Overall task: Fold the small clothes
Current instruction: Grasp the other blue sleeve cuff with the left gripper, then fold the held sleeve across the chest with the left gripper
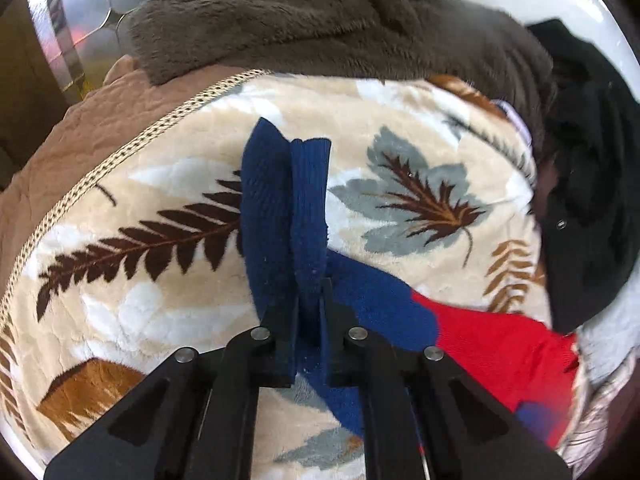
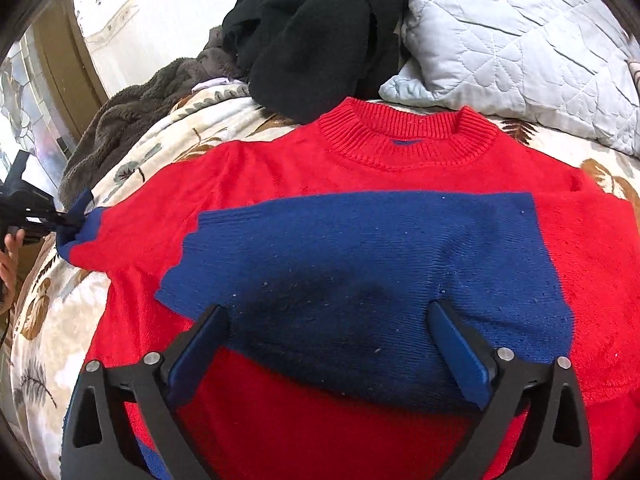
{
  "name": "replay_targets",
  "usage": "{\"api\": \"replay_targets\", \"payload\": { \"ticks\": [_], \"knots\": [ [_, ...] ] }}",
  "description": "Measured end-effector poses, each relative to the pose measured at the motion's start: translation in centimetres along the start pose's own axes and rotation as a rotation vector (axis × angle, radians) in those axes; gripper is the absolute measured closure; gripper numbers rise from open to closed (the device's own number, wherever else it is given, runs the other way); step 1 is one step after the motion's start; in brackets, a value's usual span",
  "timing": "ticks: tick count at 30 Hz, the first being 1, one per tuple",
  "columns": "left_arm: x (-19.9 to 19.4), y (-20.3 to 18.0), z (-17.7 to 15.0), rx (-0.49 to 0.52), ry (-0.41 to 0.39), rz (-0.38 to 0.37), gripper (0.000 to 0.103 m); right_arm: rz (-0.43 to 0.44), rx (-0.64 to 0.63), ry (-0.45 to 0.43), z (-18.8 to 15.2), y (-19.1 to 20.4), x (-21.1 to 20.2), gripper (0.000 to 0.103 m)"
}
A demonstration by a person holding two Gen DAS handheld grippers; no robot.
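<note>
Both wrist views look closely down, sharing the sweater (image 2: pixel 360 260)

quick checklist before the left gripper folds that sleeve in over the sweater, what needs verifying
1. Left gripper has the navy ribbed sleeve cuff: ok, fingers shut on it.
2. Small red and navy knit sweater lies flat, collar away from the right camera: ok.
3. Sleeve drawn out straight to the side: ok, seen from the right wrist view.
4. Right gripper ready to pin the body: not ok, fingers open and whether they touch the knit cannot be told.
5. Black garment pile clear of the collar: cannot tell, its edge sits very close.
6. Leaf-print plush blanket smooth underneath: ok where visible.
</note>
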State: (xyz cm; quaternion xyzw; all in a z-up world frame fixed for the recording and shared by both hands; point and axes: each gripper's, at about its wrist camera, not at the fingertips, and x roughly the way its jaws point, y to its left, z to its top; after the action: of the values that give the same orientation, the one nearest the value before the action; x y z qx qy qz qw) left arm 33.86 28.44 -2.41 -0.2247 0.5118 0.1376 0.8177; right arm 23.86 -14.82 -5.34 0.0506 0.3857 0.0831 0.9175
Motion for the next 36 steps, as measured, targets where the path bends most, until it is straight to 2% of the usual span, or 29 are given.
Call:
{"api": "replay_targets", "payload": {
  "ticks": [5,7,11,13,18,23,26,28,29,31,36],
  "knots": [
    [-2.7,0.6,-1.0,-0.027,-0.03,-0.081,0.097,-0.074,-0.062,0.049,0.3,1.2,0.6,0.0],
    [-3.7,0.3,-1.4,-0.02,-0.041,-0.101,0.097,-0.072,-0.063,0.058,0.4,1.2,0.7,0.0],
    [-5.4,-1.9,-2.7,0.015,-0.047,-0.124,0.097,-0.074,-0.083,0.075,0.7,0.9,0.1,0.0],
    [-5.8,-3.5,-3.0,0.04,-0.05,-0.142,0.097,-0.093,-0.065,0.039,0.4,0.3,-1.1,0.0],
    [-7.6,-7.6,-4.3,0.121,-0.059,-0.184,0.097,-0.143,0.026,-0.055,0.4,-3.7,-4.7,0.0],
    [-8.6,-12.4,-6.5,0.209,-0.044,-0.231,0.097,-0.245,0.092,-0.063,0.7,-8.8,-6.6,0.0],
    [-9.0,-15.0,-7.8,0.251,-0.032,-0.255,0.097,-0.296,0.142,-0.044,-0.3,-12.3,-6.9,0.0],
    [-9.2,-16.6,-8.8,0.278,-0.024,-0.27,0.097,-0.309,0.175,0.011,-1.5,-14.2,-5.9,0.0],
    [-9.2,-17.7,-9.4,0.292,-0.018,-0.279,0.097,-0.281,0.215,0.067,-2.4,-15.4,-4.9,0.0],
    [-9.2,-19.3,-10.5,0.311,-0.002,-0.297,0.097,-0.227,0.263,0.022,-2.5,-16.3,-5.7,0.0],
    [-8.9,-23.8,-13.8,0.373,0.04,-0.335,0.097,-0.262,0.233,0.034,-2.5,-15.8,-5.5,0.0]
  ]
}}
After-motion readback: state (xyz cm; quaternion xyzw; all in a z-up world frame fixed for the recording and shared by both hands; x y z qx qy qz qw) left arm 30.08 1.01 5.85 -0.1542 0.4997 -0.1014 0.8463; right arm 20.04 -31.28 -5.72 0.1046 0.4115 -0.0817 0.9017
